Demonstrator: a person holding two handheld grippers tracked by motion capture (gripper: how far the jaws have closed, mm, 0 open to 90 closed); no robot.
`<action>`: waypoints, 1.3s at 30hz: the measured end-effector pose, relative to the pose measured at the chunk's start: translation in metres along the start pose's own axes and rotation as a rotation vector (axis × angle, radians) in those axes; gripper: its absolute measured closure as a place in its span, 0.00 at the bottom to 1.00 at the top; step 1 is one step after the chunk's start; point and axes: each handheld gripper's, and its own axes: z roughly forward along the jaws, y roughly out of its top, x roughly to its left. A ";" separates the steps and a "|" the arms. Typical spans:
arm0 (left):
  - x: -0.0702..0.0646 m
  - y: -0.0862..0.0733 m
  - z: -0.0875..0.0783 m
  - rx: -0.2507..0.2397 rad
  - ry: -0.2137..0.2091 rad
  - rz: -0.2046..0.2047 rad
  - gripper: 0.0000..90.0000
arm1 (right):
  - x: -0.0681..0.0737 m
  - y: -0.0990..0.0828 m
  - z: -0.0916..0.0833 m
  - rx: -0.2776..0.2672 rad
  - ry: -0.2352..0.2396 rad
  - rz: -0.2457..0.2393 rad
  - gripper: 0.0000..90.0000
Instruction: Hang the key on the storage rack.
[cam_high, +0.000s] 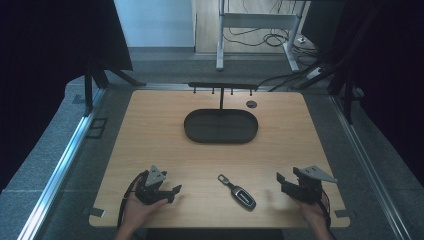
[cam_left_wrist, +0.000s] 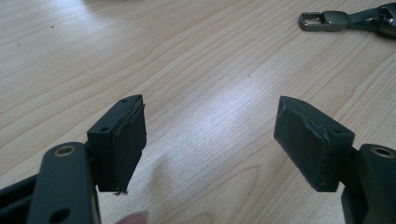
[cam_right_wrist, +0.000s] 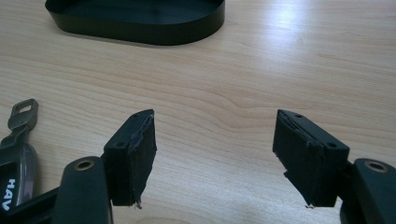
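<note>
A car key fob lies flat on the wooden table near the person's edge, between the 2 grippers and somewhat nearer the right one; a short strap runs from its dark body up and left to a metal clasp. The left gripper rests low on the table with its jaws spread wide and nothing between them; the right gripper sits likewise, jaws spread wide and empty, well apart from the fob. From the left gripper view the clasp shows far off at the upper right; from the right gripper view the fob lies just left of the near jaw. I judge the fob light, hard and rigid, its smooth shell likely to slip under the pads, so a pinch across the 2 long sides of the body looks safest; the strap is limp and the clasp would dangle if lifted by it. Lying this flat, the fob gives the pads little height to catch. Beyond it stands a black oval tray with a low rim, and behind that a thin rack with 4 hooks; bare wood lies all round the fob, though the table's near edge is close, so a push toward the person could tip it off.
</note>
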 end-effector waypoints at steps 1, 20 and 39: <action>0.000 0.000 0.000 0.000 0.000 0.000 0.29 | 0.000 0.000 0.000 0.000 0.000 0.000 0.34; 0.001 -0.001 0.000 0.007 0.003 0.001 0.29 | -0.014 0.004 -0.004 0.018 0.095 0.032 0.43; 0.001 0.000 -0.002 0.003 0.003 -0.004 0.29 | -0.009 0.049 -0.026 0.059 0.216 -0.082 0.46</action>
